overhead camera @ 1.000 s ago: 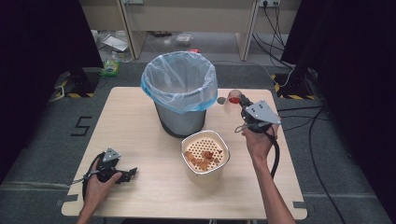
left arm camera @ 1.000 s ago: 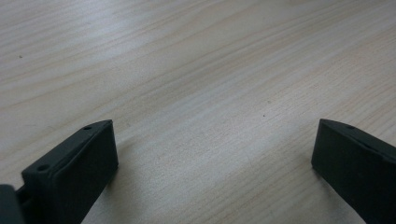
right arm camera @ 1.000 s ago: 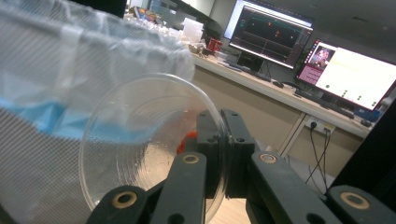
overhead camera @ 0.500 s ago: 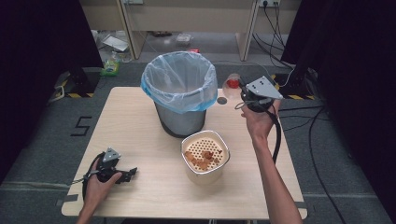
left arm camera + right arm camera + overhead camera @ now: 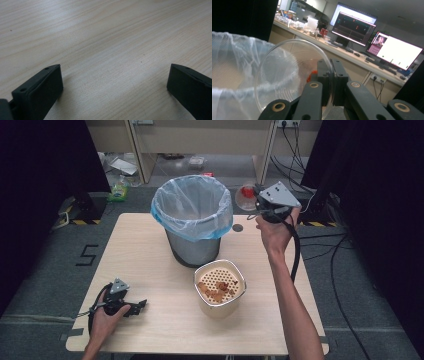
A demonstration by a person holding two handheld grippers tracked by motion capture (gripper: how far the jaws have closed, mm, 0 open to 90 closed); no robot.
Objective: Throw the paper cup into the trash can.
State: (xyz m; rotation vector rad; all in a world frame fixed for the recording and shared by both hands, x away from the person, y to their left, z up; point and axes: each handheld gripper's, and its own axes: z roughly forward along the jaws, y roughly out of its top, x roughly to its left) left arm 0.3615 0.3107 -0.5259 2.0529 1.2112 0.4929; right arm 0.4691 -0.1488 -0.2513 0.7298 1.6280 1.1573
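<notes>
Lifted right tool (image 5: 256, 204), lid (image 5: 247, 198) beside bin (image 5: 192, 215)

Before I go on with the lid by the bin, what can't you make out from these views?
- Inside of the bin: high view, the blue liner's walls hide its bottom.
- Red smear on the clear lid: right gripper view, the shut right gripper covers it.
- Food under the perforated insert of the white container: high view, too small.

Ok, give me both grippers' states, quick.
Left gripper: open, nothing between its fingers, resting on the table.
Right gripper: shut on the clear lid, beside the bin.
</notes>
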